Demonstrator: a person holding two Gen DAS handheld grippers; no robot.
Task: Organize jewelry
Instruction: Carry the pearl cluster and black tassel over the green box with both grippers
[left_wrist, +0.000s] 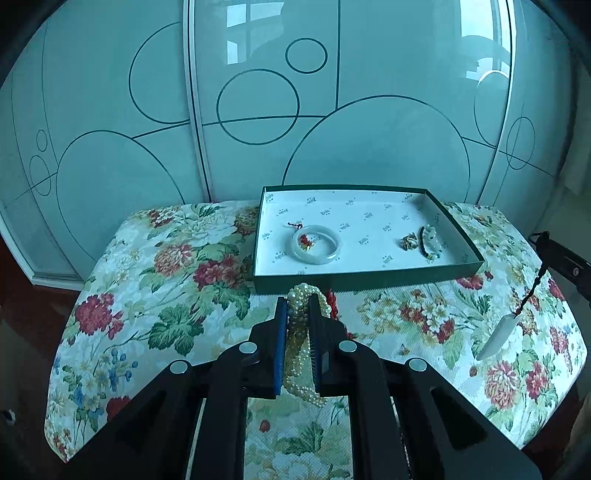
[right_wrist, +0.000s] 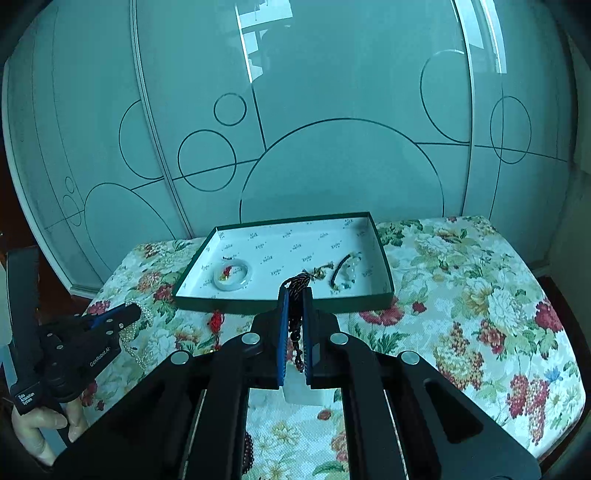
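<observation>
Lengthwise, pearl necklace (left_wrist: 303, 332) fills left hand-held gripper (left_wrist: 299, 301).

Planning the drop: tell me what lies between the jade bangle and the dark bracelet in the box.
A small gold trinket near the dark bracelet; otherwise bare lining beside the jade bangle, per left wrist view.

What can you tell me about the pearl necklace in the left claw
The pearl necklace is a bunched, twisted multi-strand rope of small cream beads. It is clamped between the blue pads of the left claw, with a loop poking out past the tips and another hanging below, above the floral cloth, just short of the green tray.
</observation>
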